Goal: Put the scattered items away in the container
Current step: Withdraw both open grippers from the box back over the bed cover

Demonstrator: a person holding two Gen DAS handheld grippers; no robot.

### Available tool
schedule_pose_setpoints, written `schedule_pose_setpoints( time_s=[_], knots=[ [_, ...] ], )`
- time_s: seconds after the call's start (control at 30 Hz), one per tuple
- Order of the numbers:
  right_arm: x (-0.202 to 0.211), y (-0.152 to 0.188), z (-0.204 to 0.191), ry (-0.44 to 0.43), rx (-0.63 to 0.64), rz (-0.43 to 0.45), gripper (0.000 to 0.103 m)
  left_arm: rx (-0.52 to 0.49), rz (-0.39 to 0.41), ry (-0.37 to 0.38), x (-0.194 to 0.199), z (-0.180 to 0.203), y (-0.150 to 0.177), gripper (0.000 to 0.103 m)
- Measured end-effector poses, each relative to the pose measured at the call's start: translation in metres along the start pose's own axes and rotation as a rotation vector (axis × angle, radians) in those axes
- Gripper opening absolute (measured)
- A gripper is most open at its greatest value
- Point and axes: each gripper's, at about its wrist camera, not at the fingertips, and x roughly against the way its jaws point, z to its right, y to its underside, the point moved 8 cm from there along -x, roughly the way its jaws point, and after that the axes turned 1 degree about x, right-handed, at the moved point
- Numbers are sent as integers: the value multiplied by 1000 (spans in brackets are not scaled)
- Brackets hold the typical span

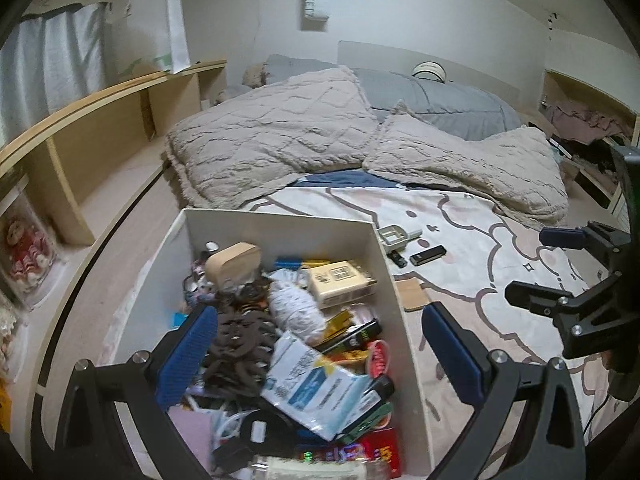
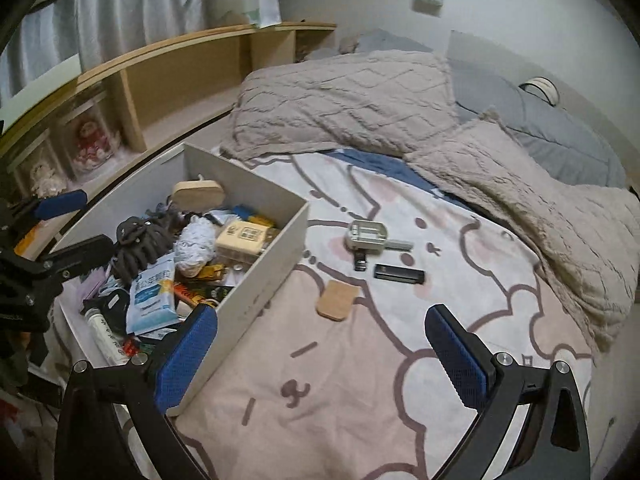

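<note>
On the bed, the white box (image 2: pixel 256 276) sat at center left of the right wrist view, already crammed with clutter. Right of it on the cartoon blanket (image 2: pixel 360 380) lay a wooden tag (image 2: pixel 338 300), two black sticks (image 2: pixel 399 273) and a grey holder (image 2: pixel 368 236), well apart from a rumpled beige throw (image 2: pixel 520 184). Both the right gripper (image 2: pixel 320 354) and left gripper (image 1: pixel 320 354) were spread wide, holding nothing.

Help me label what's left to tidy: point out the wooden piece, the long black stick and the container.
wooden piece (image 2: pixel 338 300), right wrist view, flat top.
long black stick (image 2: pixel 399 273), right wrist view, mid-body.
container (image 2: pixel 260 276), right wrist view, outer side wall.
</note>
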Motion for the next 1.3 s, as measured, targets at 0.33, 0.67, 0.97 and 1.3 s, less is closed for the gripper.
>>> schedule_pose_setpoints(
  time_s=[0.33,0.67,0.97,1.3],
  knots=[
    [22,15,42,33,-96,1,103,-43,-2,45,-6,42,-6,103],
    [47,25,77,88,-148,40,103,-44,-17,89,-14,72,-9,103],
    [55,40,107,130,-196,34,103,-70,-30,118,-21,99,-12,103],
    [59,52,132,160,-235,28,103,-103,-41,151,-32,130,-13,103]
  ],
)
